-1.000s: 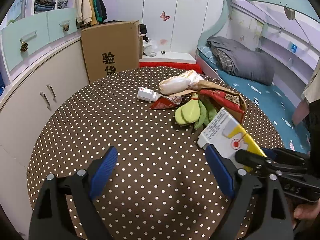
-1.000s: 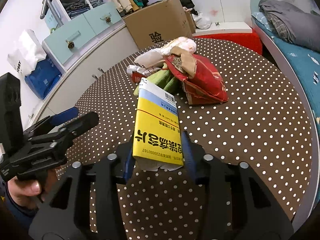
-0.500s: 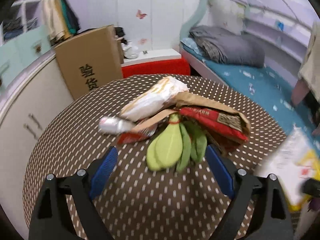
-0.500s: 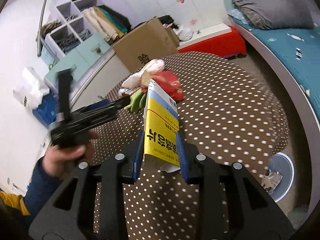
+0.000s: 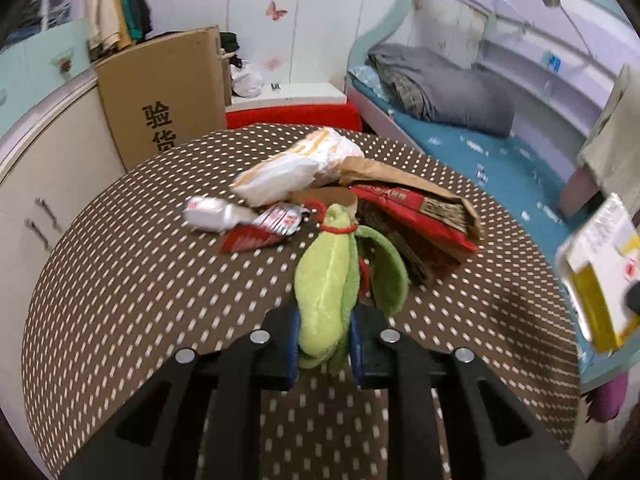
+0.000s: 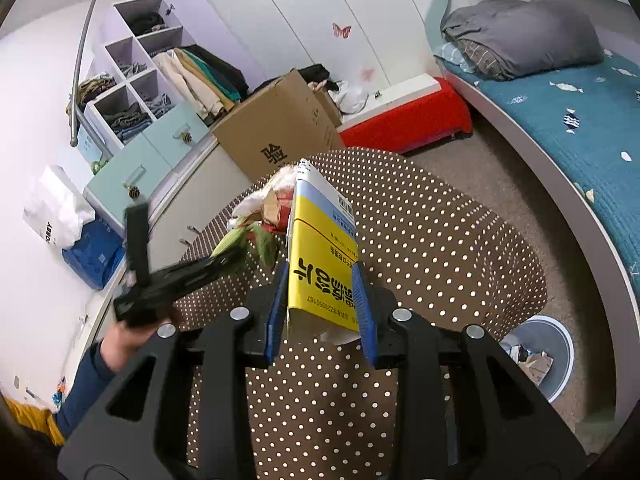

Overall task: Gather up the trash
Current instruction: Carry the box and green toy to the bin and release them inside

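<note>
On the round table [image 5: 120, 280] with its brown, white-dotted cloth, the left tool [image 5: 324, 340] has its blue-padded fingers [image 5: 294, 344] pressed together on the near end of a soft green plush pea-pod toy [image 5: 326, 284], which reaches forward from the tool toward the litter heap and carries a red loop at its far tip. Just beyond the toy lie a crumpled red and silver snack wrapper [image 5: 260, 232] and a small white packet [image 5: 208, 214] to the left, a white and orange plastic bag [image 5: 296, 168] farther back, and a red food pouch tucked in a brown paper bag [image 5: 416, 216] to the right, all close together near the middle of the table. Off the right edge of the table, the right tool [image 6: 322, 310] is clamped on the lower end of a yellow, white and pale blue cardboard box [image 6: 322, 248] with black print; the box stands up out of the tool, held clear above the table top, and shows blurred at the right border of the left wrist view [image 5: 600, 276]. Down on the floor to the right of the table, a round pale blue bin [image 6: 540, 356] holds some scraps. A tan cardboard carton [image 5: 164, 96] stands behind the table beside the white cabinets
</note>
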The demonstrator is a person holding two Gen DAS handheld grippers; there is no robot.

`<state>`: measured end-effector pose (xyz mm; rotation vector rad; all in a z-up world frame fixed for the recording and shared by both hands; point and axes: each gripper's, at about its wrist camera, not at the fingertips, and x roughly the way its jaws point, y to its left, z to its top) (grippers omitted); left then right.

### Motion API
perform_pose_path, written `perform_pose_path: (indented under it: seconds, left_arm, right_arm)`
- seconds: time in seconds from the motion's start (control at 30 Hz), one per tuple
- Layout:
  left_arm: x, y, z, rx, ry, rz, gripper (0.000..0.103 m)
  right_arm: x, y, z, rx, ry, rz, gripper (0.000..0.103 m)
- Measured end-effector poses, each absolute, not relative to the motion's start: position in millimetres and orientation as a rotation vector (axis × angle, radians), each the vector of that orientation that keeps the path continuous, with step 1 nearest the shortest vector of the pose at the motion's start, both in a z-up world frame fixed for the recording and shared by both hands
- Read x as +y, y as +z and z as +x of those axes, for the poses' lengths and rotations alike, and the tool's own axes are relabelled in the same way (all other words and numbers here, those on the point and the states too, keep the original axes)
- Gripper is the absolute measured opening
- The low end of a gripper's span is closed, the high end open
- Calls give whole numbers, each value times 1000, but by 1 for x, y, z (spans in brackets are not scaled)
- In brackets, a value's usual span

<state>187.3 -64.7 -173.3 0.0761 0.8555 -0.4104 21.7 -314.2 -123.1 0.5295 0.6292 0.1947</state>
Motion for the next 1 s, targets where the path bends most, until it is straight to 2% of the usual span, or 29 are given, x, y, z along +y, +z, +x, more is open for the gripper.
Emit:
perform_pose_path:
  seconds: [0.23,0.53,0.77,1.0]
  left_arm:
    - [-39,-143,146,780,-413,-3,19]
    - [-70,-100,109,684,-522,-15,19]
    - [-147,-85,85,667,-687,9,19]
    - [-248,-106,66,765,-858,75,19]
  right_arm:
    - [-322,-105,9,571,177,523,31]
    - [-351,-87,-14,499,112,530,31]
    - [-406,-86,-40,458,-25,588,31]
    - [-479,-139,-68,533,-230,689,31]
